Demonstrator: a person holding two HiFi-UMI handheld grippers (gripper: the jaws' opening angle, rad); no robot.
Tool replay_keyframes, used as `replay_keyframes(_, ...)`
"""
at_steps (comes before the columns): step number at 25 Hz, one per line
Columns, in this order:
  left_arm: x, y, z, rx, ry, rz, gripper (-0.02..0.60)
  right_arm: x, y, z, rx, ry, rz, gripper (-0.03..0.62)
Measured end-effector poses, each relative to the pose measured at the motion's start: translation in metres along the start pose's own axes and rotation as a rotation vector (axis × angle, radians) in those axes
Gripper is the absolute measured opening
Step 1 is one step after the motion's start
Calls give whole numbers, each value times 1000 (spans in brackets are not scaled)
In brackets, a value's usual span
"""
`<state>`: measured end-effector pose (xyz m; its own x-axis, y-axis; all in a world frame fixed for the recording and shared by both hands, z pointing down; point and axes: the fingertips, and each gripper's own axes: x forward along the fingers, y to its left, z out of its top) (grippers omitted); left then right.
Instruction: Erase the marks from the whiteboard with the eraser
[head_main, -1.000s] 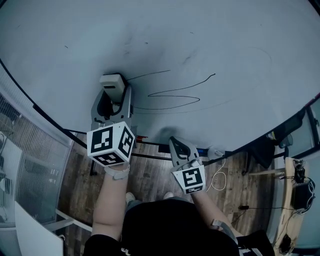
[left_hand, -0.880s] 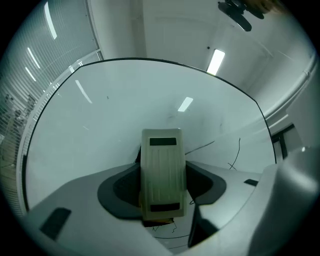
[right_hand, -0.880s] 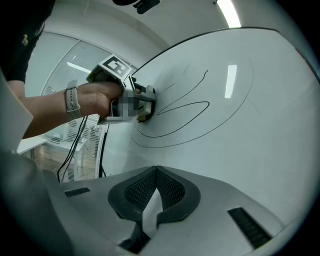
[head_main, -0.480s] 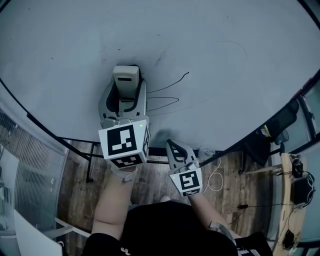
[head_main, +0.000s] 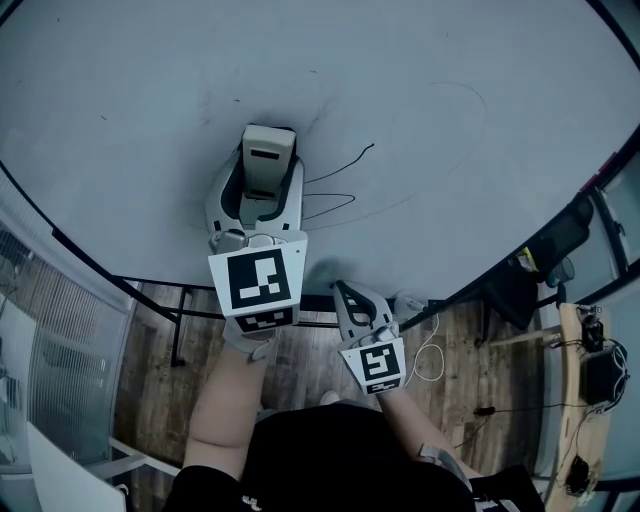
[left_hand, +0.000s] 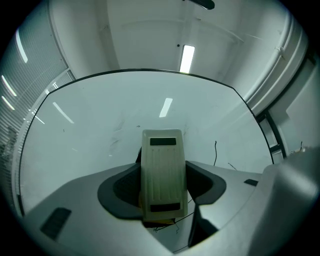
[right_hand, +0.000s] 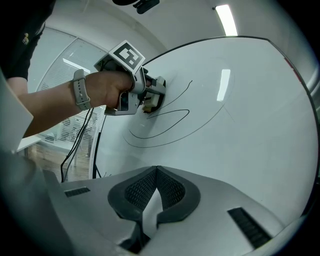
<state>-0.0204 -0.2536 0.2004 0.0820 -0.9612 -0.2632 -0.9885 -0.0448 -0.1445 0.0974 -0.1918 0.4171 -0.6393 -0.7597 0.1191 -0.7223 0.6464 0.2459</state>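
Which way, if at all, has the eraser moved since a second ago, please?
Yes: the eraser has slid right along the whiteboard, onto the scribble's left end.

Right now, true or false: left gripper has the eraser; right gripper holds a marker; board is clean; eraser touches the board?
The left gripper grips the eraser: true.
The right gripper holds a marker: false, its jaws are shut on nothing.
The whiteboard is clean: false, black lines show beside the eraser.
The eraser touches the whiteboard: true.
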Motion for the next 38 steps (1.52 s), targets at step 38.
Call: replay_keyframes(38, -82, 176, -204, -308, 74, 262, 256, 39, 101, -17, -14, 110, 62, 26)
